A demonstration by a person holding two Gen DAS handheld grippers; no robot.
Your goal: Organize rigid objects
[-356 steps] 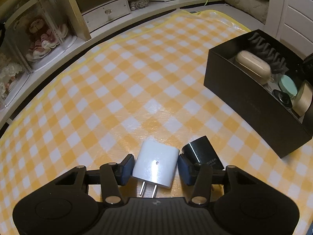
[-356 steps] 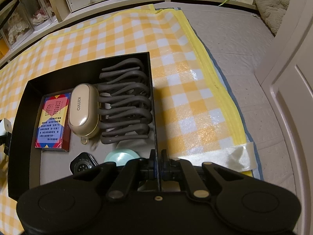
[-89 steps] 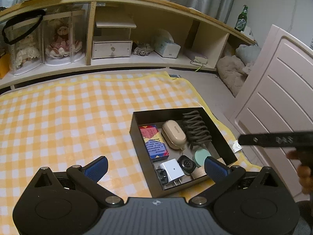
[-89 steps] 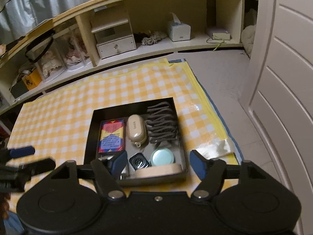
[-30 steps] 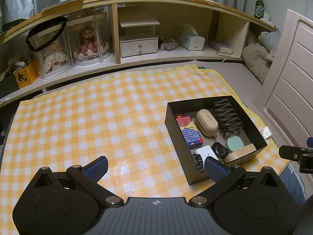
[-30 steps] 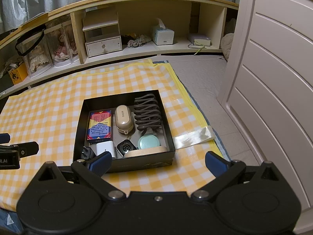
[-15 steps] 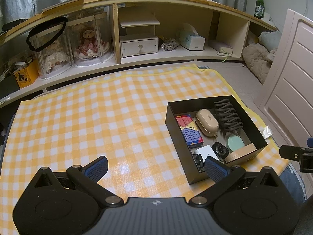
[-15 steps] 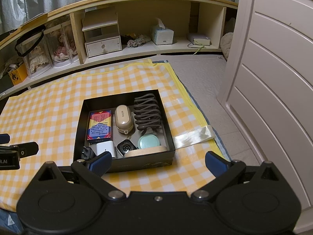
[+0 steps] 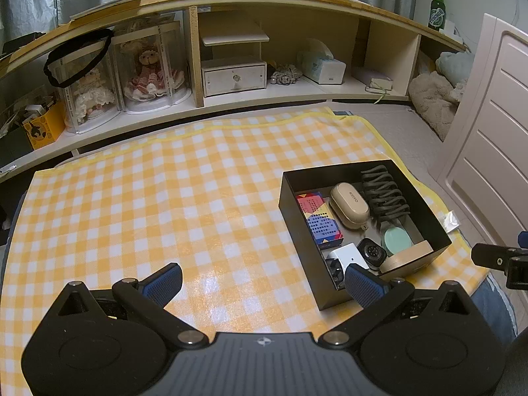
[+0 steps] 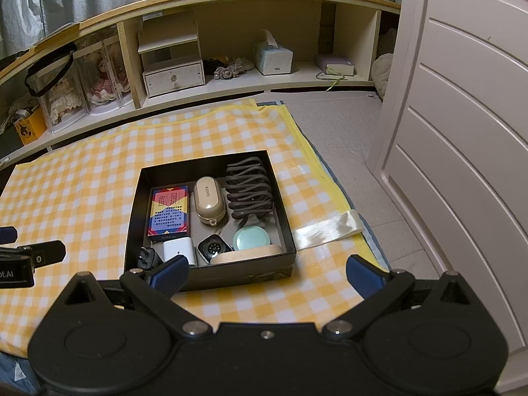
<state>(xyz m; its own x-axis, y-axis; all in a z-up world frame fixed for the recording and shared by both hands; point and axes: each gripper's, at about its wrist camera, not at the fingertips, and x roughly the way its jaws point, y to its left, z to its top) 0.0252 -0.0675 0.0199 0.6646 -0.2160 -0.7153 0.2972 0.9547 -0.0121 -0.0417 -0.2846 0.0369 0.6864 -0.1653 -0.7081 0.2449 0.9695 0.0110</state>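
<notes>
A black box sits on the yellow checked cloth. It holds a colourful card pack, a beige case, a dark grey ridged rack, a mint round tin, a black watch face, a white charger, a black plug and a wooden disc. My left gripper is open and empty, held high, left of the box. My right gripper is open and empty, held high before the box's near wall.
A curved wooden shelf runs along the back with doll cases, a small white drawer and a tissue box. A white panelled door stands at the right. Grey floor mat lies beyond the cloth's right edge.
Over twelve seconds, the white charger and black plug went from the cloth into the box, and both grippers opened and pulled back high. Nothing has visibly moved in the last second.
</notes>
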